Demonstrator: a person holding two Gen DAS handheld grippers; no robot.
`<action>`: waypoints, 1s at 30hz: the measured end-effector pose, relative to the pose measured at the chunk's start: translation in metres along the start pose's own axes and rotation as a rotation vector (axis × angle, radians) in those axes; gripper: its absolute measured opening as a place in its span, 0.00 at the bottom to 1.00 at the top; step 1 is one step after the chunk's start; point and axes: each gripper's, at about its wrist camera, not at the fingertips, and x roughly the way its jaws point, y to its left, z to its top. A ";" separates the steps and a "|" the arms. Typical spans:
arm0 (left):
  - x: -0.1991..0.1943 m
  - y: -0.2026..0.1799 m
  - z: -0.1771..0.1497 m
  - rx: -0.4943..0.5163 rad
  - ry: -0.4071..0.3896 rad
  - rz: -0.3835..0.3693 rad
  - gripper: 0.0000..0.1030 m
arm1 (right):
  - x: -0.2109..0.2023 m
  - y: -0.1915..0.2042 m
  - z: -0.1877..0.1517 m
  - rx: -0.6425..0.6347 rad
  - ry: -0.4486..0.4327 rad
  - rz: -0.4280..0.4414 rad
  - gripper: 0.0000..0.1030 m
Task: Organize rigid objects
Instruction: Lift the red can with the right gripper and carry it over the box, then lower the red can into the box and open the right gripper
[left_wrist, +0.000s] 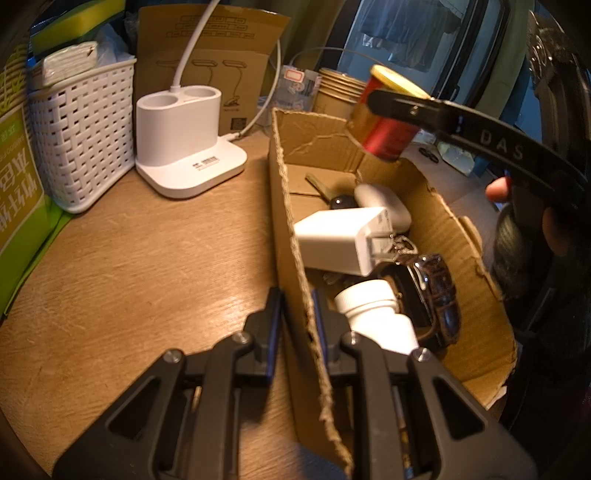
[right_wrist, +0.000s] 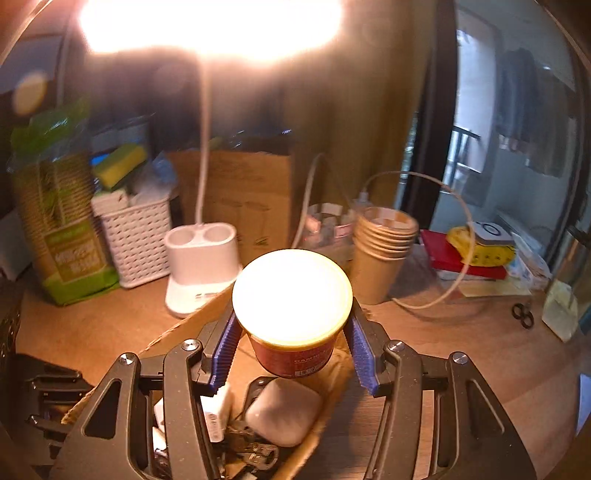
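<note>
My left gripper (left_wrist: 297, 314) is shut on the near wall of a torn cardboard box (left_wrist: 291, 229), one finger on each side of it. In the box lie a white charger (left_wrist: 343, 240), a white bottle (left_wrist: 376, 314), a brown watch (left_wrist: 439, 295) and a white earbud case (left_wrist: 384, 205). My right gripper (right_wrist: 293, 339) is shut on a red can with a yellow lid (right_wrist: 291, 291) and holds it above the box's far end. The can also shows in the left wrist view (left_wrist: 386, 122), held high over the box. The earbud case (right_wrist: 282, 415) lies below the can.
A white lamp base (left_wrist: 184, 147) and a white woven basket (left_wrist: 85, 125) stand left of the box. A stack of paper cups (right_wrist: 380, 251), a cable, red books (right_wrist: 461, 258) and small scissors (right_wrist: 522, 315) sit at the back right. The lamp glares overhead.
</note>
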 end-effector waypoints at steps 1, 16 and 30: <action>0.000 0.000 0.000 0.000 0.000 0.000 0.17 | 0.001 0.003 0.000 -0.011 0.004 0.012 0.56; 0.000 0.000 0.000 0.000 0.000 0.000 0.17 | 0.024 0.035 -0.008 -0.125 0.118 0.120 0.56; 0.000 -0.001 0.001 0.003 -0.002 0.000 0.17 | 0.038 0.050 -0.011 -0.226 0.201 0.035 0.56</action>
